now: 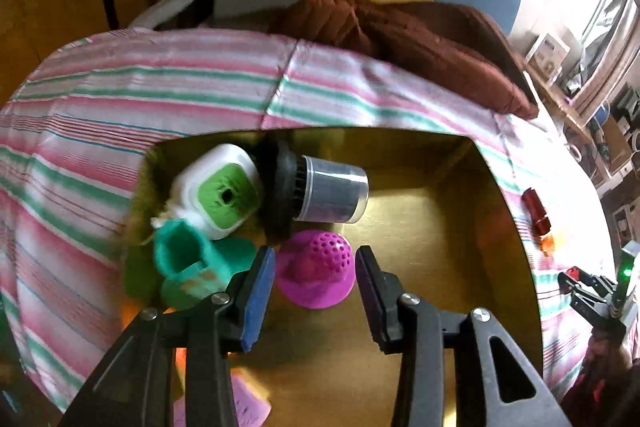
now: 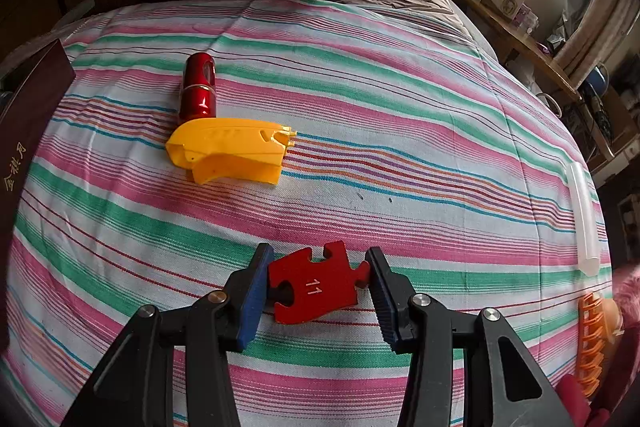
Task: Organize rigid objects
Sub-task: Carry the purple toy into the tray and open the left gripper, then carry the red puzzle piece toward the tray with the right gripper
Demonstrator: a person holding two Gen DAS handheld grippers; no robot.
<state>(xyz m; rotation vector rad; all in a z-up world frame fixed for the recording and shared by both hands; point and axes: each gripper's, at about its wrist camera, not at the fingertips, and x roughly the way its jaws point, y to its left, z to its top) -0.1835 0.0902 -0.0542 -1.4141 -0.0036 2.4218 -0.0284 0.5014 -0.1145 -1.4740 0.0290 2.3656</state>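
While the left tool hangs open and empty over the gold-lined box, just above a magenta perforated dome lying with a teal piece, a green-and-white case and a grey capped cylinder, the right tool brackets a red puzzle piece on the striped bed. Its fingers sit against the piece's two ends, though a firm clamp cannot be confirmed. Gathering looks well underway; the next move likely calls for squeezing, lifting flat and carrying leftward to the box. A yellow plastic part and a red metallic tube lie touching farther off, waiting.
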